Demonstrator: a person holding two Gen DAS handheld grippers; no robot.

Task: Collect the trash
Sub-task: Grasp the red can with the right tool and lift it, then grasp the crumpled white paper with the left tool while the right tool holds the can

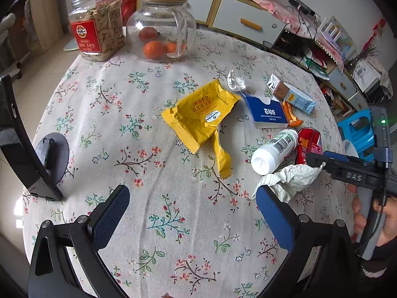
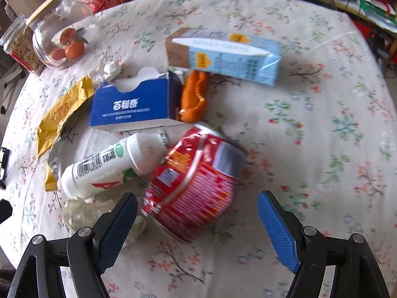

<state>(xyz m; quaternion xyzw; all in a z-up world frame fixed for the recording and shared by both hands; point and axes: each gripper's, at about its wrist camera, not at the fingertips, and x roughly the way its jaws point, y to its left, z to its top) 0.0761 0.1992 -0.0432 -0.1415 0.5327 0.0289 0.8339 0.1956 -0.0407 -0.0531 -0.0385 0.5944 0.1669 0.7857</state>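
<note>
The trash lies on a flower-print tablecloth. My left gripper is open over bare cloth, short of a yellow wrapper; a crumpled tissue touches its right finger's tip. My right gripper is open over a crushed red can. The can's near end reaches between the pads, closer to the left one, and neither pad presses it. A white bottle lies on its side against the can. Beyond are a blue box, orange peel and a light blue carton.
A glass jar with oranges and a jar of seeds stand at the far edge. A dark screen on a round stand is at the left. A small tissue lies behind the wrapper. Shelves and a blue stool lie past the table.
</note>
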